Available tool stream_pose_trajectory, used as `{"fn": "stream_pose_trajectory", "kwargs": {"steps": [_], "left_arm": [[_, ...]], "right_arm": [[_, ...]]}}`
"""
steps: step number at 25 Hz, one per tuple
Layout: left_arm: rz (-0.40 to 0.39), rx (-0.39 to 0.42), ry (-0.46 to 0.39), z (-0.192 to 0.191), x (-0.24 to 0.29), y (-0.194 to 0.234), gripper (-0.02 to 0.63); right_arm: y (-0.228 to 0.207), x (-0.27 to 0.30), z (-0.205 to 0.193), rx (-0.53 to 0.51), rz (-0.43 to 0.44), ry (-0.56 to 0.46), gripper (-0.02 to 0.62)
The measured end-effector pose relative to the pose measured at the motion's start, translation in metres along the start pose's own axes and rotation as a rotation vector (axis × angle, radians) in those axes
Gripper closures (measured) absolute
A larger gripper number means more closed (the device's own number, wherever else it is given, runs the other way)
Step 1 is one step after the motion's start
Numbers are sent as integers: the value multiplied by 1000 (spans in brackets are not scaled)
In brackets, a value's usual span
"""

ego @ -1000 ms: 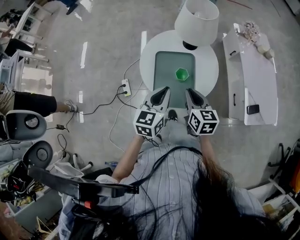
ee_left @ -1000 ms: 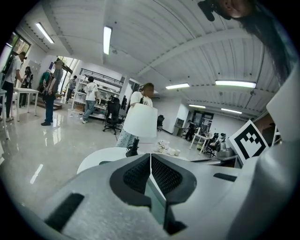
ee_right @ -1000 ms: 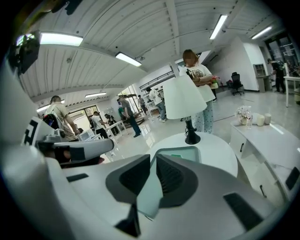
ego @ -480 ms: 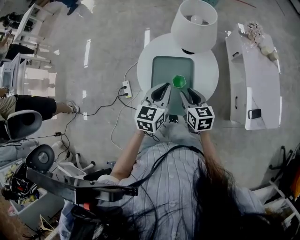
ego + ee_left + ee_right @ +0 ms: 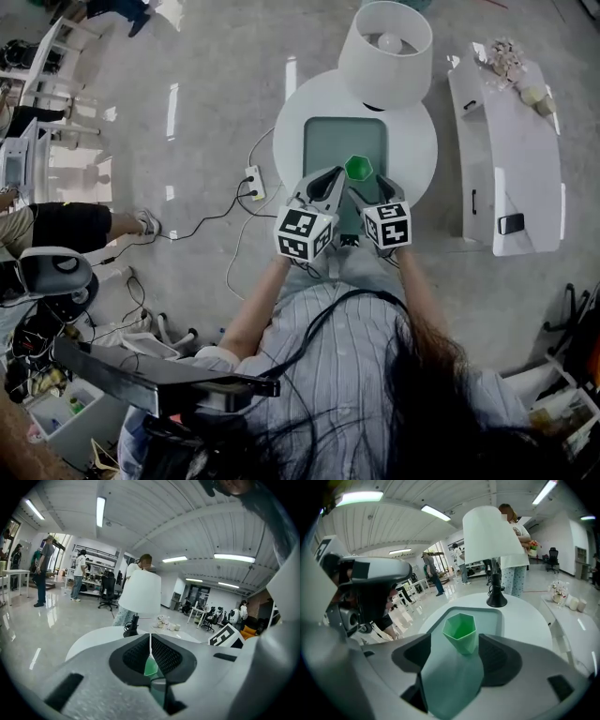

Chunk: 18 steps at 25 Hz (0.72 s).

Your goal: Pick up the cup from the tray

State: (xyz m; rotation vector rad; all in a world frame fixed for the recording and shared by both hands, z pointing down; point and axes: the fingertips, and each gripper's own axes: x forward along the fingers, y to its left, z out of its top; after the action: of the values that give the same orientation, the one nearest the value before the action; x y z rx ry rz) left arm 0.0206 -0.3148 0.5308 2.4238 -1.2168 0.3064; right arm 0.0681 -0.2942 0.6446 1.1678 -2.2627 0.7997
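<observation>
Jaws of the right gripper (image 5: 375, 192) stand spread wide, having just been opening, and grasp nothing; those of the left gripper (image 5: 326, 180) are clenched together on nothing.

From the head view, both grippers hang over the near side of a round white table (image 5: 417, 141) that carries a grey-green rectangular tray (image 5: 342, 136) and a white-shaded lamp (image 5: 386, 42). A green faceted plastic cup (image 5: 359, 168) stands on the tray, just ahead of the right jaws and off to the right of the left jaws' tip.

Seen from the left gripper view, the left gripper (image 5: 150, 656) shows its pads meeting in one shut line, with only a green sliver past them.

Seen from the right gripper view, the right gripper (image 5: 457, 658) has the cup (image 5: 460, 631) upright, mouth up, at the open end of the gap, a pad on either side and neither touching.

Its long axis is vertical, so the right hand, the nearer, probably needs only a short push forward before closing across the cup's sides.
</observation>
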Motion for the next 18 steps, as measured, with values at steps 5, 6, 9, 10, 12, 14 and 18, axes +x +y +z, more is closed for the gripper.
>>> {"fn": "stream_pose_trajectory", "kwargs": {"steps": [5, 6, 9, 10, 12, 14, 18], "left_arm": [[-28, -3, 33, -9, 7, 7, 591], [-32, -2, 39, -10, 8, 9, 591], [-39, 5, 54, -11, 8, 13, 591], [-40, 6, 58, -12, 9, 15, 591], [-40, 7, 65, -12, 9, 18, 591], [-38, 4, 71, -13, 9, 21, 591], [-39, -1, 88, -15, 8, 25, 591]], "right_arm": [[-12, 26, -17, -6, -61, 61, 295], [-14, 31, -20, -10, -70, 72, 295], [-17, 44, -31, -40, -80, 104, 296], [-19, 48, -35, -48, -82, 117, 296], [-22, 53, -40, -47, -95, 133, 296], [-26, 57, -40, -37, -113, 138, 296], [-32, 66, -36, -70, -136, 142, 296]]}}
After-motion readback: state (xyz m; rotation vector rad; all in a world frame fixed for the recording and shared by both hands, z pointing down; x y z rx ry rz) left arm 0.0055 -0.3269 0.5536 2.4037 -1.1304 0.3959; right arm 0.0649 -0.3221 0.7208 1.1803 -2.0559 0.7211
